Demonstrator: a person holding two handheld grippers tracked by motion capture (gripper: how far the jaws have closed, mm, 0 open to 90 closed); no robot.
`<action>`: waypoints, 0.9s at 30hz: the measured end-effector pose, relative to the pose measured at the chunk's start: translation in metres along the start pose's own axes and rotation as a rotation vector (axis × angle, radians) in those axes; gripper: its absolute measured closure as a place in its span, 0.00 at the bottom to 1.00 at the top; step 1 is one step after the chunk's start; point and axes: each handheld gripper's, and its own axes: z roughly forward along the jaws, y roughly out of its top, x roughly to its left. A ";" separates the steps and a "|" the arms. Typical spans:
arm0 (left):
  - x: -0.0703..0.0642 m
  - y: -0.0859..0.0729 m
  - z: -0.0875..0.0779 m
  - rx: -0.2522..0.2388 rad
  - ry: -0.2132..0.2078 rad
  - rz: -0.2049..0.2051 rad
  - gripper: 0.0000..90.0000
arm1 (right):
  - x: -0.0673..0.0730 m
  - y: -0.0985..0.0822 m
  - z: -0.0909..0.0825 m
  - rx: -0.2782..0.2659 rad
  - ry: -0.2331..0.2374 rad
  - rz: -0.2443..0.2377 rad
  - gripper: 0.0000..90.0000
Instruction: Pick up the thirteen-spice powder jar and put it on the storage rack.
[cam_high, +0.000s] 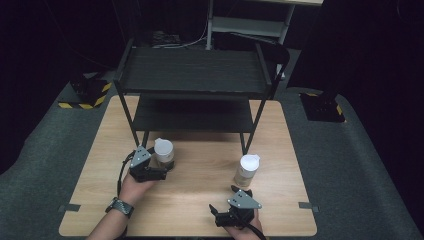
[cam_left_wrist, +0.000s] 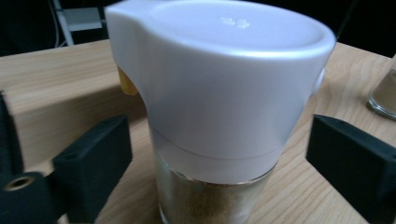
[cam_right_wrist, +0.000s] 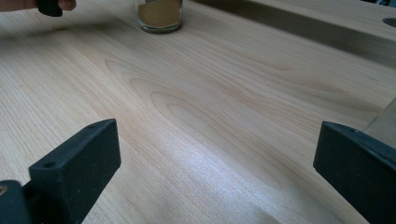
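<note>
Two glass spice jars with white lids stand on the wooden table (cam_high: 195, 200). The left jar (cam_high: 163, 150) is between the jaws of my left gripper (cam_high: 166, 167). In the left gripper view this jar (cam_left_wrist: 219, 93) stands upright and holds brown powder; my left gripper (cam_left_wrist: 217, 177) has a black pad on each side of it, with a small gap to the glass. The right jar (cam_high: 247, 169) stands just beyond my right gripper (cam_high: 224, 199). My right gripper (cam_right_wrist: 215, 168) is open over bare wood, with the left jar (cam_right_wrist: 159, 14) far off.
A black two-tier metal rack (cam_high: 192, 75) stands on the far half of the table, its front legs just behind the jars. The right jar's edge (cam_right_wrist: 385, 123) sits by my right jaw. Grey carpet surrounds the table.
</note>
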 end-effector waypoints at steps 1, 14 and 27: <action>0.000 0.000 0.001 -0.003 0.001 -0.001 0.11 | 0.000 0.000 0.000 0.000 0.000 0.001 0.00; 0.004 -0.003 0.006 -0.029 -0.016 -0.016 0.20 | -0.003 0.001 0.001 0.008 0.004 0.022 0.00; 0.003 -0.005 0.007 -0.049 -0.008 0.017 0.32 | -0.001 0.003 0.002 0.014 0.008 0.003 0.00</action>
